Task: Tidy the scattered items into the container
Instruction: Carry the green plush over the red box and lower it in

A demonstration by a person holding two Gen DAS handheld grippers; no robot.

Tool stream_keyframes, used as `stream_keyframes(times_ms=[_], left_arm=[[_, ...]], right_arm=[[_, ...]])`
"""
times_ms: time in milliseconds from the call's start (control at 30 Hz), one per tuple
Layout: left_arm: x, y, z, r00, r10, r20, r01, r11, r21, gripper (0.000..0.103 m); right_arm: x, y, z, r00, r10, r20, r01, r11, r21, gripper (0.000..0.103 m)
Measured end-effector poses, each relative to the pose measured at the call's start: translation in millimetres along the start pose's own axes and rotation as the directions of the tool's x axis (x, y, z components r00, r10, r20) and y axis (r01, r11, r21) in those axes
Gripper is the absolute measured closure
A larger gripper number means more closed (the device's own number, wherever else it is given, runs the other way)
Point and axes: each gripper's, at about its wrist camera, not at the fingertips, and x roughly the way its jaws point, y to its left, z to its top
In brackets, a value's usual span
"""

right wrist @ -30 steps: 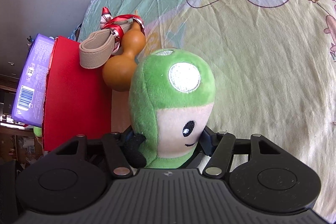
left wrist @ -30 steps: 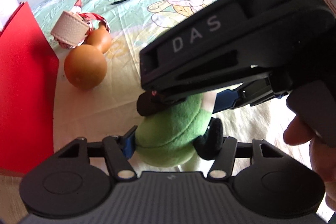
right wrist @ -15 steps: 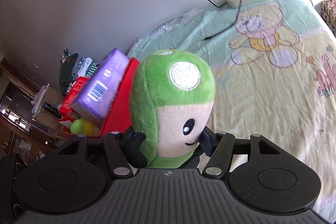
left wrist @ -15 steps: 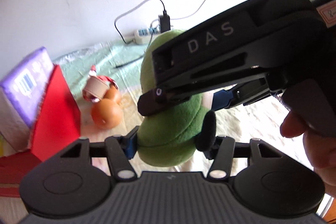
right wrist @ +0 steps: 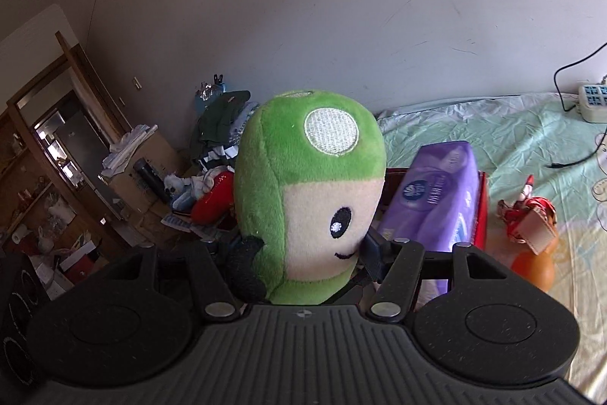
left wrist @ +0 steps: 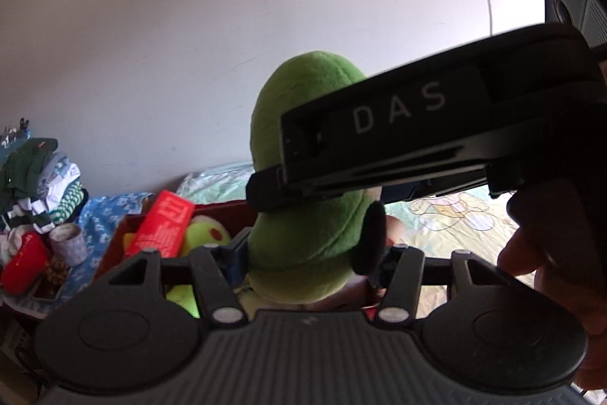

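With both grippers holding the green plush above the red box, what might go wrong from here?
1. Both the left gripper and the right gripper clamp the green plush; uneven release could tug it sideways.
2. The red box already holds a purple tissue pack, so the plush may perch on top and roll out.

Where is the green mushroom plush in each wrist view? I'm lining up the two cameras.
Left wrist: the green mushroom plush is at centre, seen from behind, partly covered by the right claw's black body.
Right wrist: centre, face toward the camera, between the claw fingers.
Shared landmark: the red box, lower left in the left view, right of the plush in the right view.
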Motion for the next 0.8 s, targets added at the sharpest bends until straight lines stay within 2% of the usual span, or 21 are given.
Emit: stream_keyframes(times_ms=[100, 133, 200, 233, 267, 333, 400, 467, 533, 600, 733, 800], left_arm=[[-7, 42, -17, 0.999, 0.019, -0.033, -0.019, 1.000, -0.012, 0.046], [2, 42, -36, 0.998, 0.011, -0.055, -0.012, 1.000, -0.017, 0.047], [22, 53, -36, 0.995, -0.019, -0.099, 0.015, 0.999, -0.037, 0.047], [46, 65, -58, 0.991, -0.036, -0.128, 0.029, 0.998, -0.055, 0.048], [62, 75, -57, 0.986, -0.056, -0.156, 0.045, 0.996, -0.071, 0.048], [71, 81, -62, 0.977, -0.093, -0.193, 0.074, 0.992, -0.105, 0.048], [77, 86, -67, 0.968, -0.130, -0.217, 0.103, 0.986, -0.134, 0.048], [79, 84, -68, 0.962, -0.153, -0.227, 0.126, 0.984, -0.130, 0.049], [80, 81, -70, 0.960, -0.162, -0.230, 0.139, 0.984, -0.113, 0.049], [79, 76, -72, 0.960, -0.170, -0.224, 0.152, 0.984, -0.095, 0.045], [69, 67, -73, 0.965, -0.170, -0.198, 0.162, 0.985, -0.055, 0.029], [64, 66, -74, 0.967, -0.177, -0.184, 0.170, 0.984, -0.055, 0.028]], right_arm=[[28, 7, 2, 0.996, -0.049, -0.069, 0.049, 0.999, -0.004, 0.040], [36, 8, 2, 0.993, -0.065, -0.093, 0.065, 0.998, -0.003, 0.040], [53, 10, 3, 0.985, -0.099, -0.142, 0.099, 0.995, -0.003, 0.040], [62, 11, 3, 0.979, -0.115, -0.166, 0.116, 0.993, -0.004, 0.040], [70, 12, 3, 0.973, -0.131, -0.190, 0.133, 0.991, -0.005, 0.040], [84, 16, 3, 0.958, -0.168, -0.232, 0.167, 0.986, -0.027, 0.040], [89, 27, 1, 0.942, -0.216, -0.256, 0.196, 0.975, -0.102, 0.038], [93, 31, 1, 0.930, -0.249, -0.270, 0.217, 0.966, -0.143, 0.038], [93, 29, 3, 0.924, -0.269, -0.270, 0.244, 0.962, -0.122, 0.037], [87, 23, 3, 0.933, -0.263, -0.248, 0.257, 0.965, -0.057, 0.036], [64, 6, 2, 0.962, -0.222, -0.161, 0.241, 0.965, 0.108, 0.033], [56, 0, 1, 0.969, -0.210, -0.130, 0.230, 0.961, 0.154, 0.034]])
